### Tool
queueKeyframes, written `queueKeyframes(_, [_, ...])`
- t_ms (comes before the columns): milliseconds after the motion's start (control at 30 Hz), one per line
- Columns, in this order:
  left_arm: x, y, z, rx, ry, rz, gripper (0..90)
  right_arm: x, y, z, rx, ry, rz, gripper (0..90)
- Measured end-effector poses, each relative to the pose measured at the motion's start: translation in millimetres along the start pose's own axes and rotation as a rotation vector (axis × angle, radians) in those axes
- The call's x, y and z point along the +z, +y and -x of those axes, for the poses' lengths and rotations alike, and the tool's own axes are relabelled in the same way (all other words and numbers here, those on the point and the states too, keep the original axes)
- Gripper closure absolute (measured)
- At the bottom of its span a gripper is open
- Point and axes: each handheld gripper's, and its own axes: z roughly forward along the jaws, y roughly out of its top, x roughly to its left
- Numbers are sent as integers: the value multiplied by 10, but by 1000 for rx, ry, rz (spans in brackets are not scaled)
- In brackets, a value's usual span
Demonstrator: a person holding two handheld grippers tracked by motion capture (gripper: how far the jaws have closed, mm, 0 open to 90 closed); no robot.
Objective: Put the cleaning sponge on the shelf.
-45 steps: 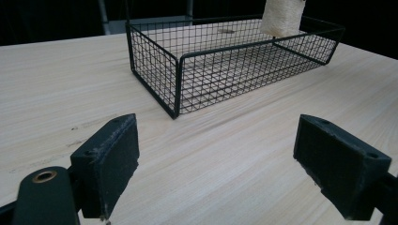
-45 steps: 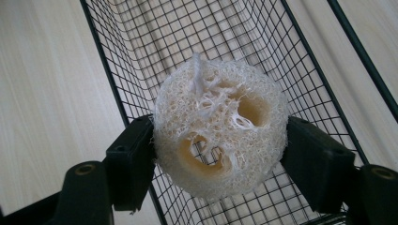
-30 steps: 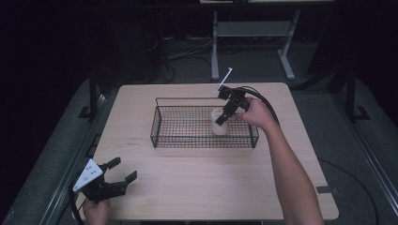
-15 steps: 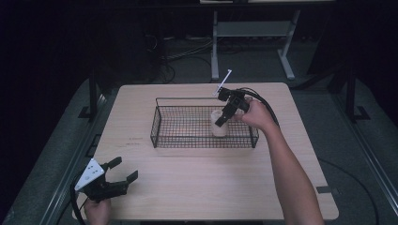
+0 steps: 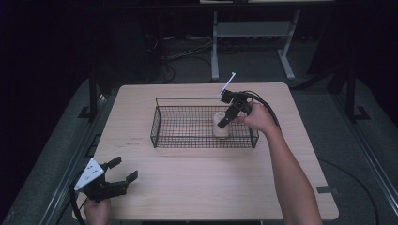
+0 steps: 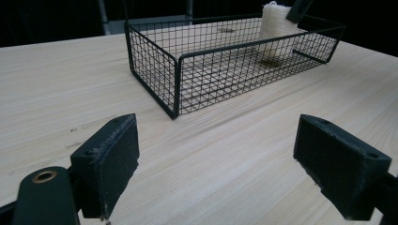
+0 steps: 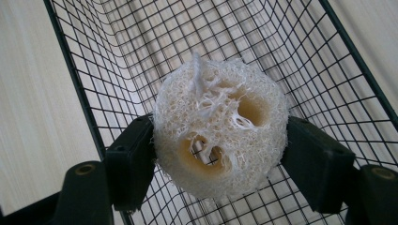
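A pale, round loofah sponge (image 7: 220, 140) with several holes in its end sits between the pads of my right gripper (image 7: 220, 159), which is shut on it. From the high view the loofah (image 5: 220, 126) stands upright inside the right part of a black wire basket (image 5: 157, 124), with the right gripper (image 5: 226, 120) reaching down on it from the far right. Its lower end is at or close to the basket floor. My left gripper (image 5: 121, 174) rests open near the table's front left corner. Its pads (image 6: 110, 164) are wide apart with nothing between them.
The basket (image 6: 155, 70) stands in the middle of a light wooden table (image 5: 197, 187), and the loofah (image 6: 277, 28) shows at its far end. A white stick-like marker (image 5: 227, 84) rises behind the right gripper. A metal stand (image 5: 253, 33) sits on the floor beyond the table.
The right gripper with the loofah has shifted only slightly inside the basket. The left gripper has stayed where it was.
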Motion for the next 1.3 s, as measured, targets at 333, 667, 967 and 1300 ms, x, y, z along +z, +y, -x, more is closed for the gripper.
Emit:
queueKeyframes(333, [3, -1, 0, 1, -3, 0, 139, 114, -96, 38, 13, -3, -7, 290])
queueKeyframes(667, [-1, -7, -4, -3, -6, -4, 139, 142, -104, 46, 17, 3, -11, 286])
queueKeyframes(967, [-4, -4, -2, -2, -5, -1, 138, 129, -80, 6, 6, 2, -3, 270])
queueKeyframes(1300, [4, -3, 5, 1, -5, 0, 138, 18, -109, -11, 12, -5, 17, 210])
